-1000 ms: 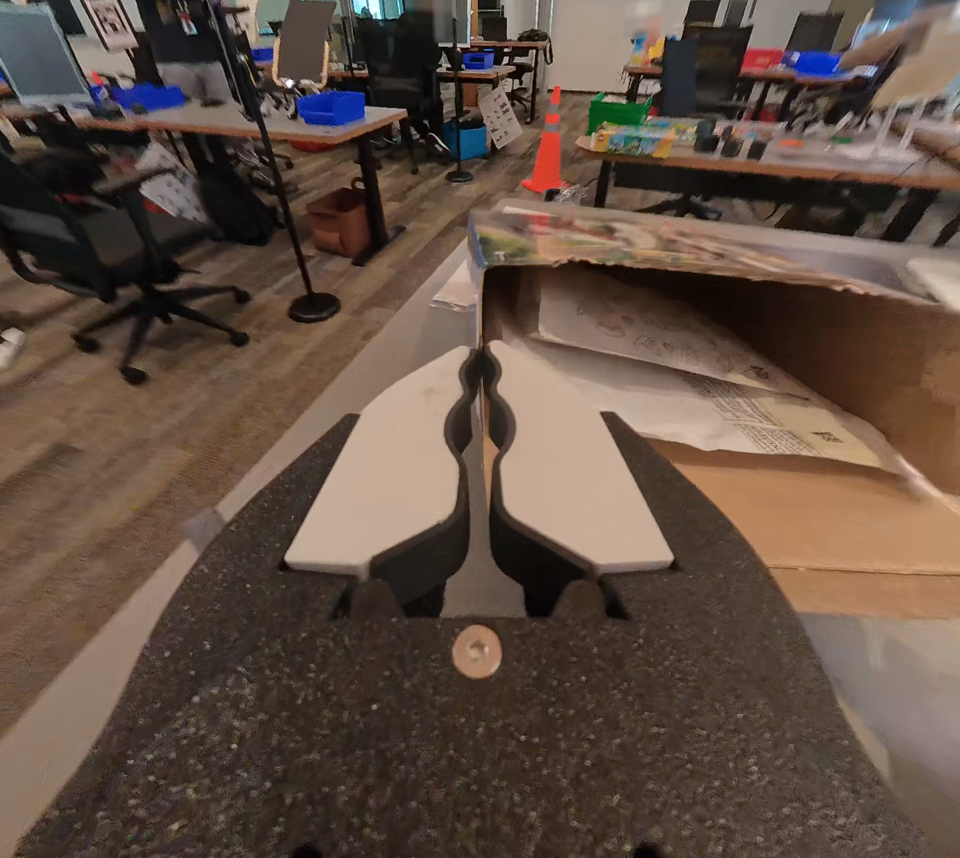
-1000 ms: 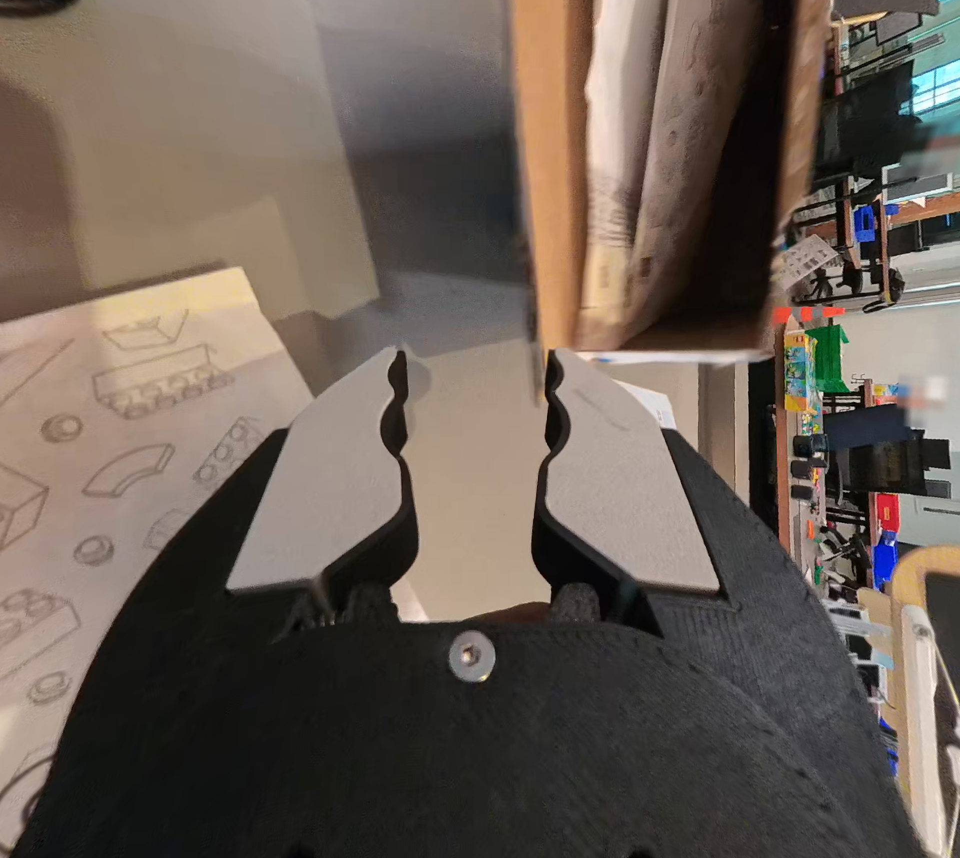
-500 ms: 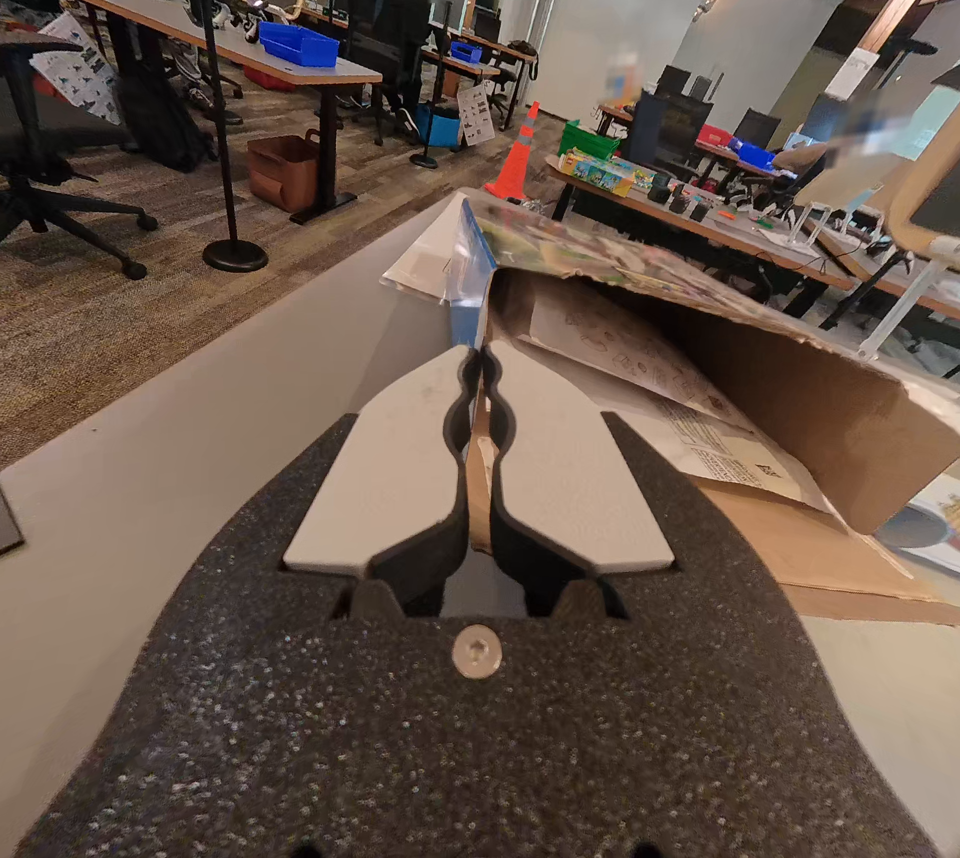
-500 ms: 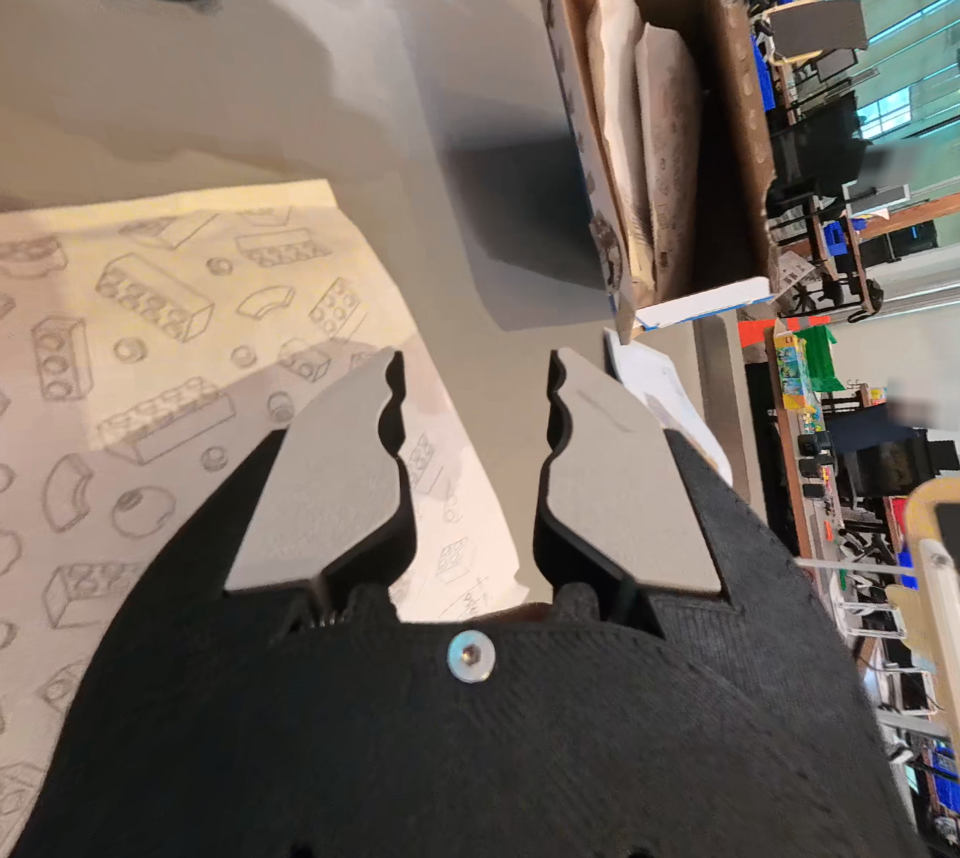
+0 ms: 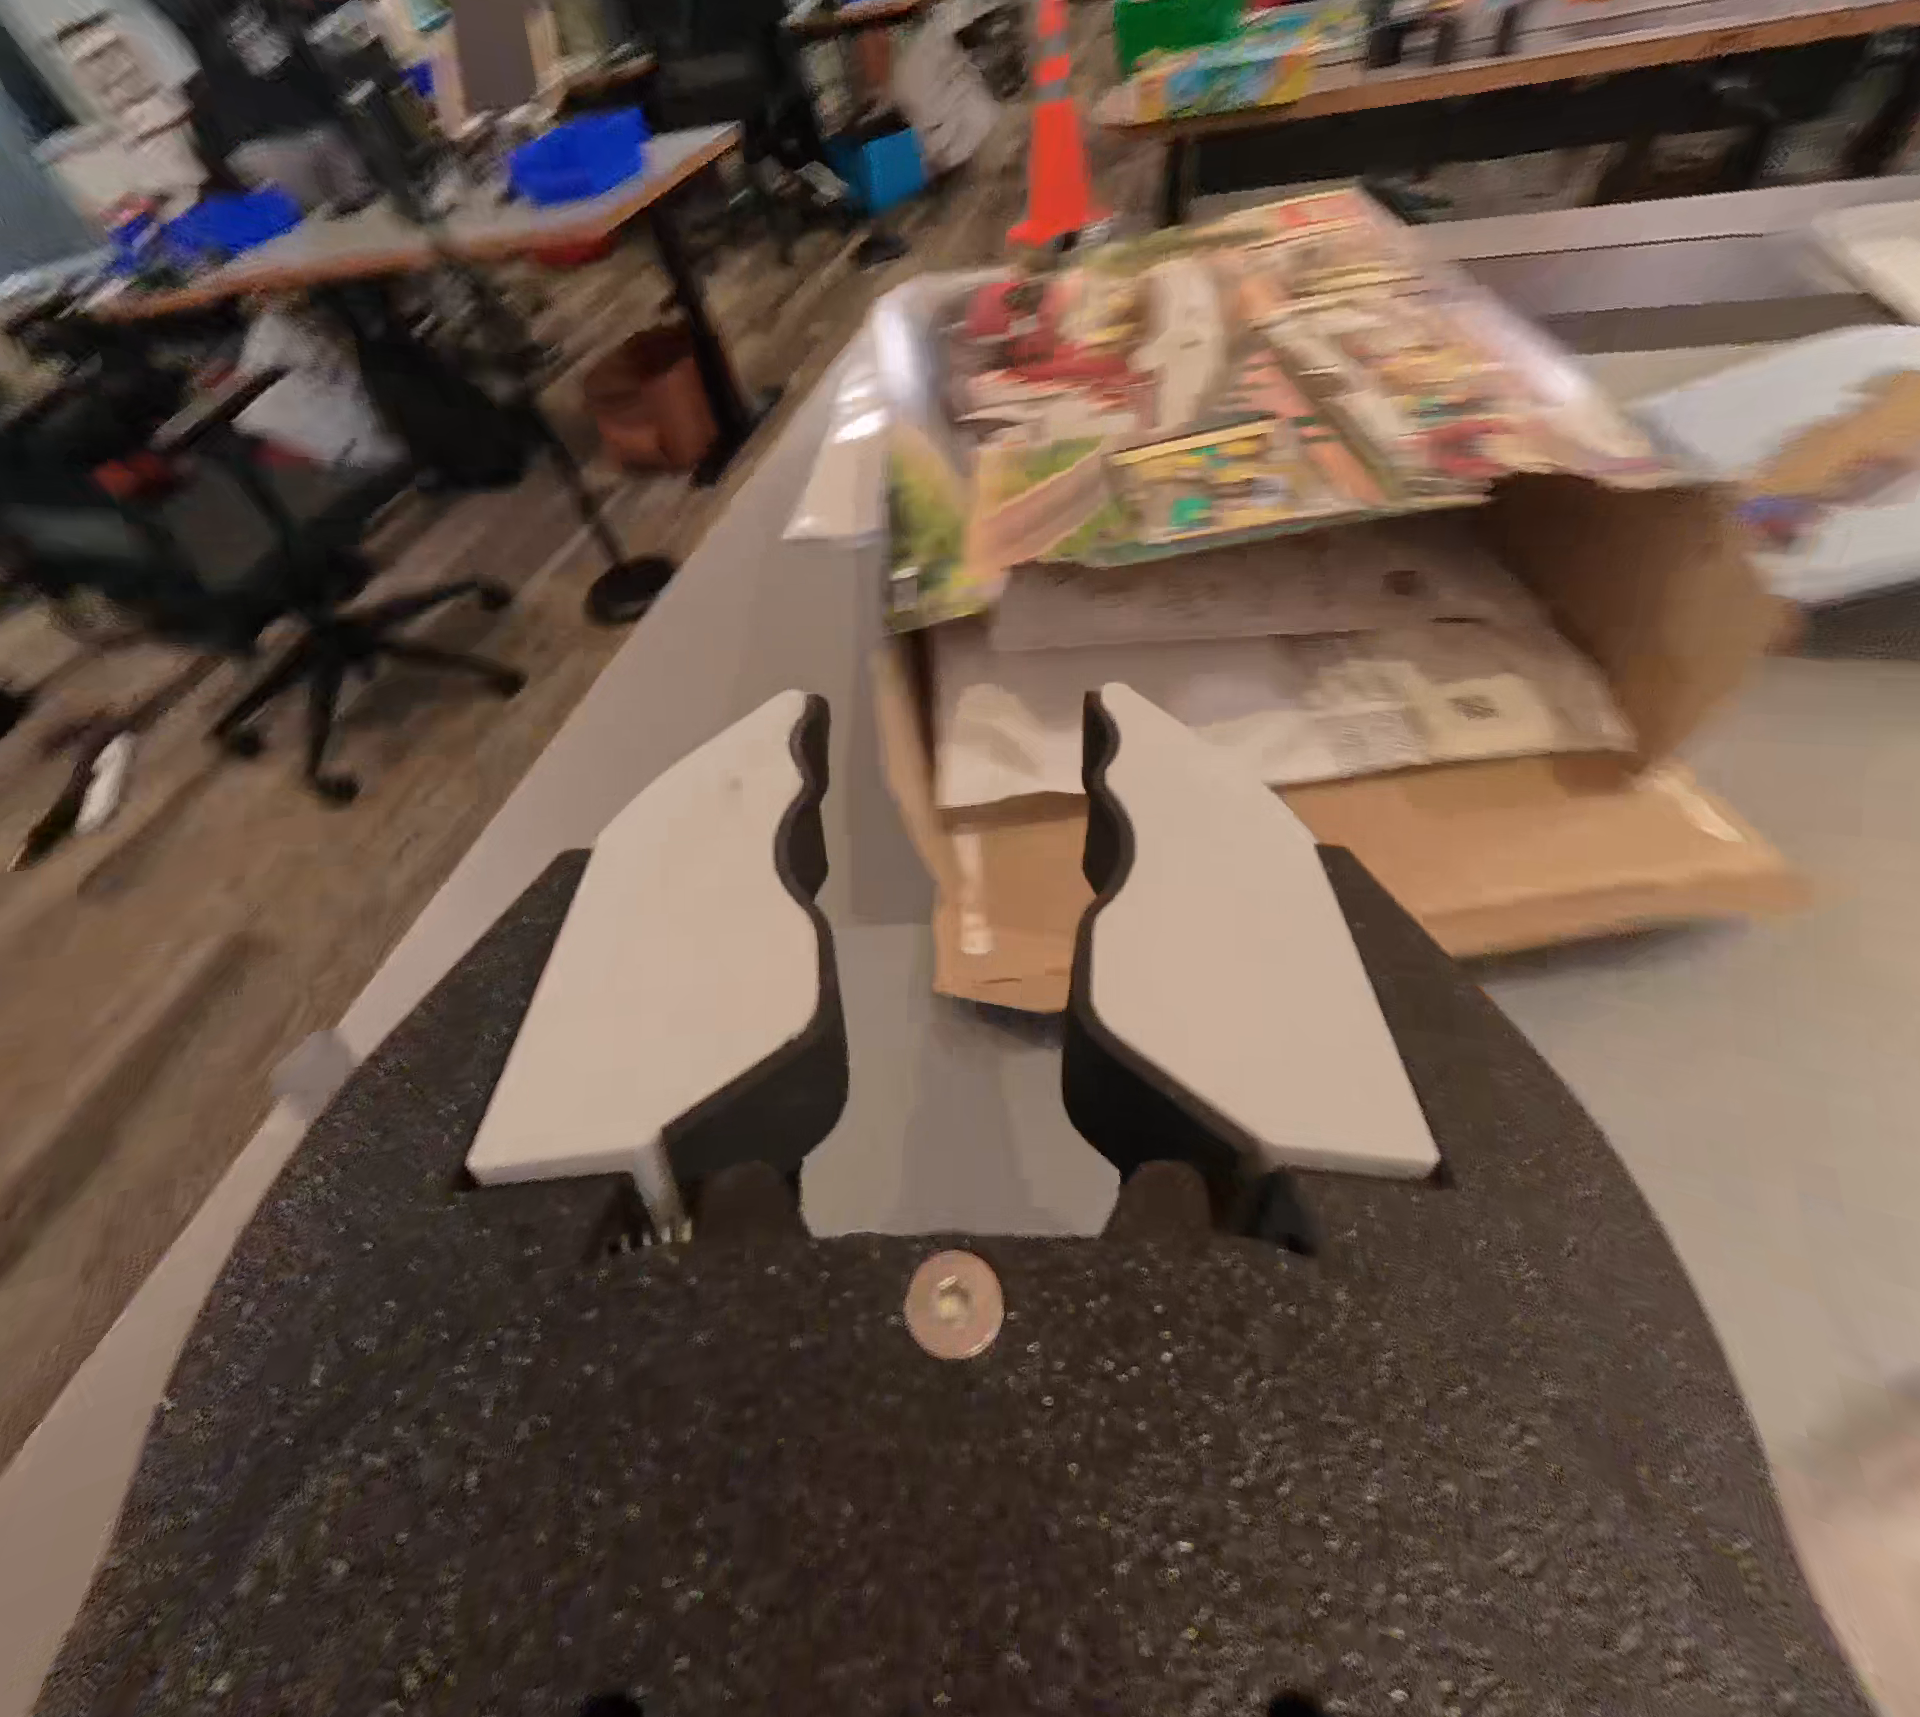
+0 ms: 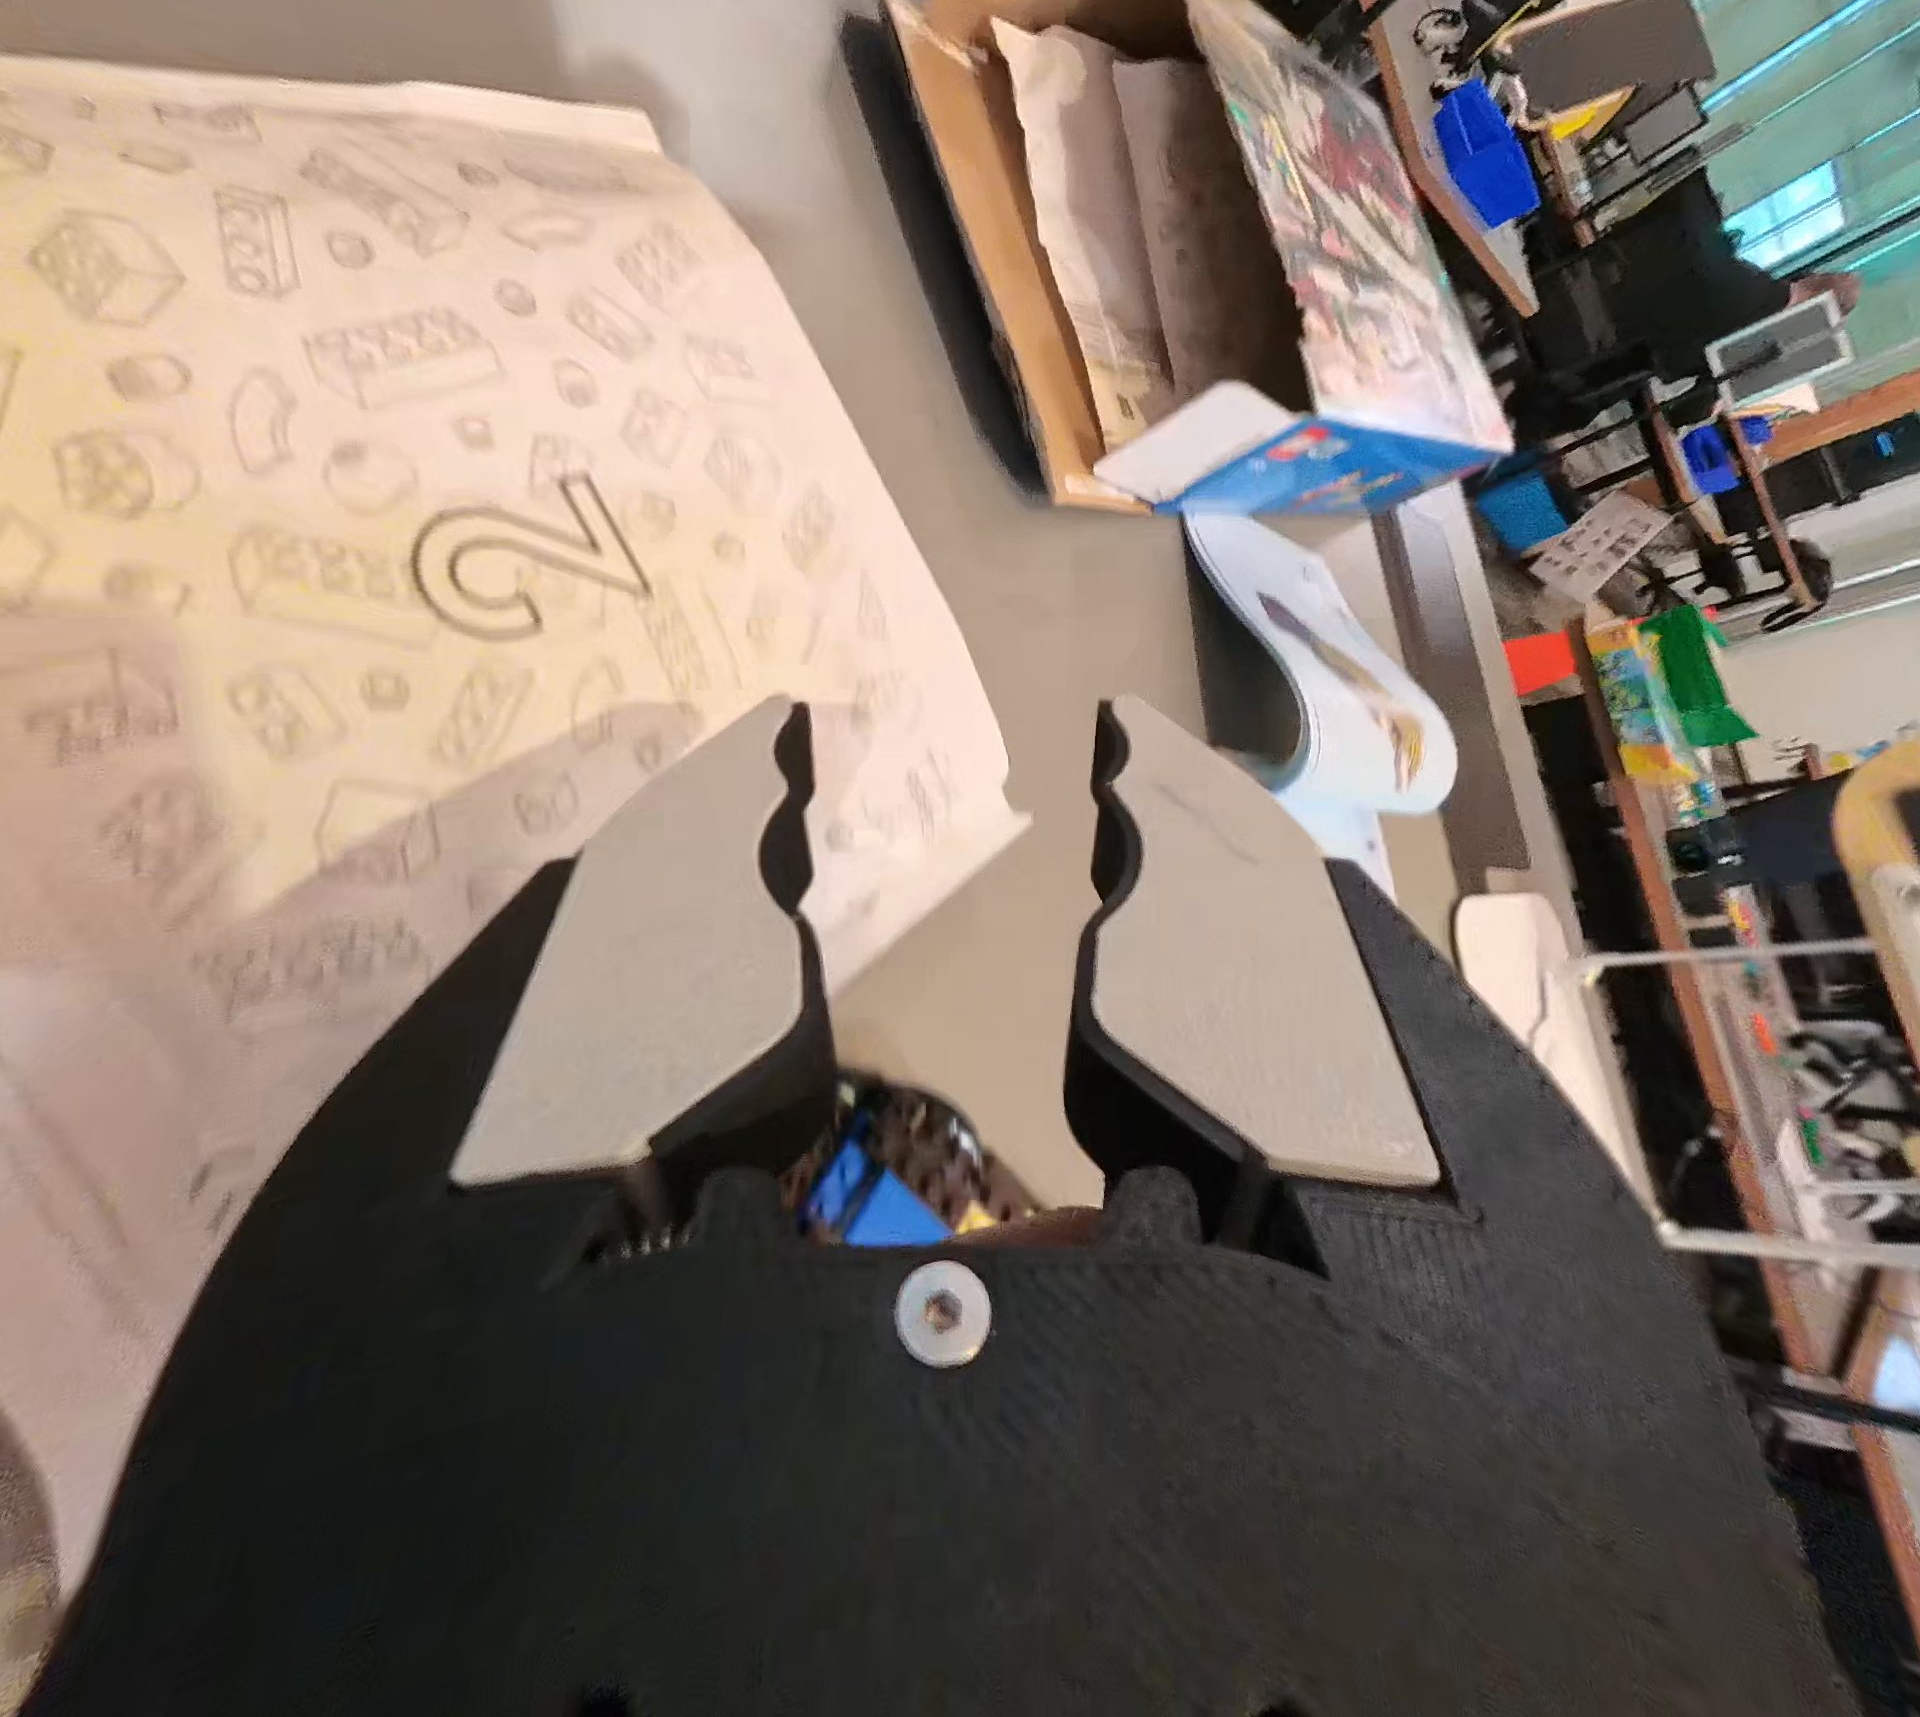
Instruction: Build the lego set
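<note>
Beside open cardboard box, curled booklet, patterned paper bag.

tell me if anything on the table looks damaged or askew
The cardboard box lies on its side, its printed flap ragged at the edge, paper bags sliding out. Beside it a booklet is curled rather than flat.

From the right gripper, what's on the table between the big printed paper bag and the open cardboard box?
In the right wrist view, only bare grey table lies between the printed paper bag and the cardboard box. The box's shadow falls there; nothing else.
</note>
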{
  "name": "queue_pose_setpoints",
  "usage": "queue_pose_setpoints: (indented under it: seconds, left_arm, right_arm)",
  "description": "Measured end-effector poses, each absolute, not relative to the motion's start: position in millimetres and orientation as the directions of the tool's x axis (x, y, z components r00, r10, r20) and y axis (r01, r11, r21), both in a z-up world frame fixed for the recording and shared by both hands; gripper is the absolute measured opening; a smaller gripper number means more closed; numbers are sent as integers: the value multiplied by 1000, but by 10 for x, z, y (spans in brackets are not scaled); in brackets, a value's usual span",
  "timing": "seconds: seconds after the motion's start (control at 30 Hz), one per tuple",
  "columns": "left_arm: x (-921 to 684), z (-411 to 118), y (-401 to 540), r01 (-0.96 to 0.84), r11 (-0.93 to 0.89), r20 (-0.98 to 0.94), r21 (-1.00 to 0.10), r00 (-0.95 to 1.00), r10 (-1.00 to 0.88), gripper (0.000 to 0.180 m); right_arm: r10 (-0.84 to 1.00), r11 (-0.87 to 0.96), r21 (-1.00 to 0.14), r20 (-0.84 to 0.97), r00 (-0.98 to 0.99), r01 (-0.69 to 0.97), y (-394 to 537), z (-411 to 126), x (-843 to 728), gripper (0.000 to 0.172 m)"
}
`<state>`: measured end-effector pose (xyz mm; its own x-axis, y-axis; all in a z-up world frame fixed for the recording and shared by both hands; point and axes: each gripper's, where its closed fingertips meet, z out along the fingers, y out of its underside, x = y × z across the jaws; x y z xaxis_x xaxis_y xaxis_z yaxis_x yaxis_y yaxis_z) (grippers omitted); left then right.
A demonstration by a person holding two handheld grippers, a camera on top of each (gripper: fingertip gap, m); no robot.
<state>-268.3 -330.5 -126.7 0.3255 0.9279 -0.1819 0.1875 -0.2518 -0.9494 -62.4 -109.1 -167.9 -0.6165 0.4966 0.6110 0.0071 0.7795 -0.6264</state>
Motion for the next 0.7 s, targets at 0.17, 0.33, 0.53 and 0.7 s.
queue_pose_setpoints:
  seconds: [0.17, 0.33, 0.53, 0.7]
  left_arm:
    - [-1758, -1565, -2482, 154, -469, -185, -870, 780, 598, 53]
    - [-1427, -1800, -2172, 111, -579, -170, -808, 897, 408, 55]
    - [-1253, -1859, -1788, 219, -588, 97, -779, 968, 232, 61]
    - [-1195, -1938, -1678, 199, -629, 118, -752, 979, 169, 65]
  right_arm:
    - [492, 769, -638, 553, -673, 39, -721, -1875, -274, 51]
    - [479, 830, -543, 580, -658, 126, -292, -2126, -50, 50]
    - [621, 782, -507, 577, -530, 363, 637, -2205, -71, 51]
    - [739, 674, -550, 482, -472, 493, 1055, -2273, -202, 58]
